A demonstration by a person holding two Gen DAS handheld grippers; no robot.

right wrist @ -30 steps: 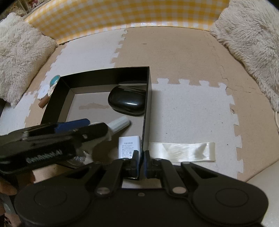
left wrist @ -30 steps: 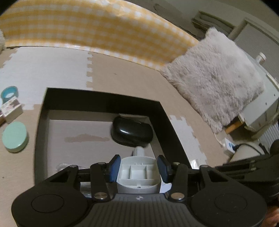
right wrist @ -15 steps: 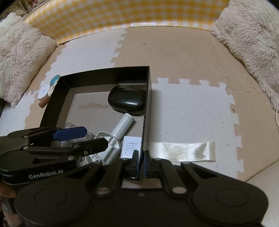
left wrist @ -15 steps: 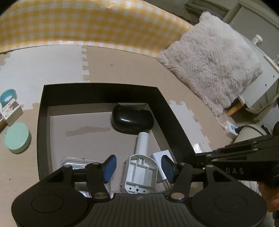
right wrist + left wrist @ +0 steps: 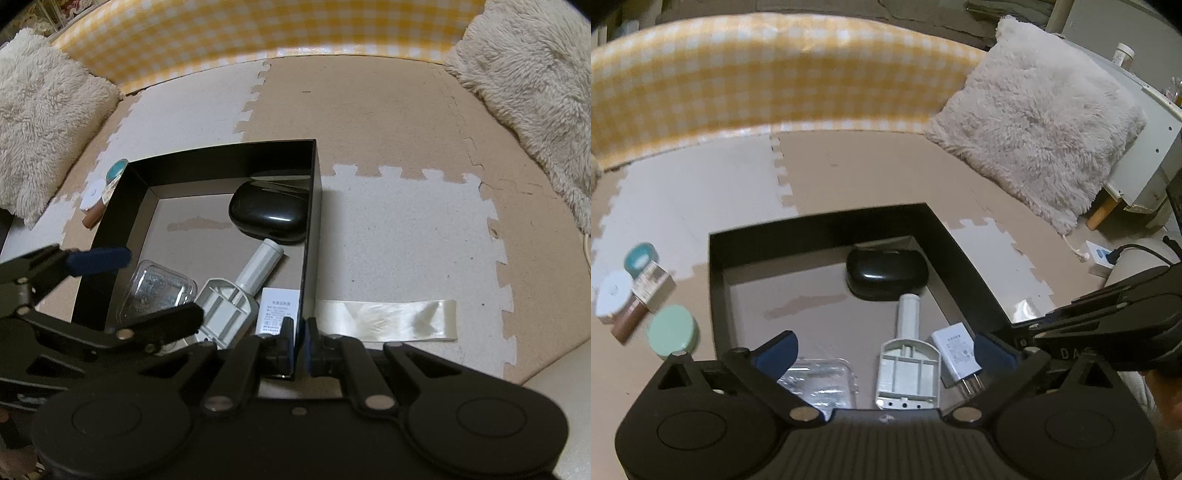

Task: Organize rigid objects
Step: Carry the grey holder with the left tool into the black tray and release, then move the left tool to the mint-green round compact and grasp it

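The left tool [image 5: 882, 350] is opening, the grey brush [image 5: 908, 363] lying free between its pads; the right tool [image 5: 300, 334] is clamping the black box [image 5: 312, 236] wall.

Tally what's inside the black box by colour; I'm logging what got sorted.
Black: 1, case
White or pale grey: 2, handled tool, charger
Clear: 1, plastic case
Total: 4 in the box
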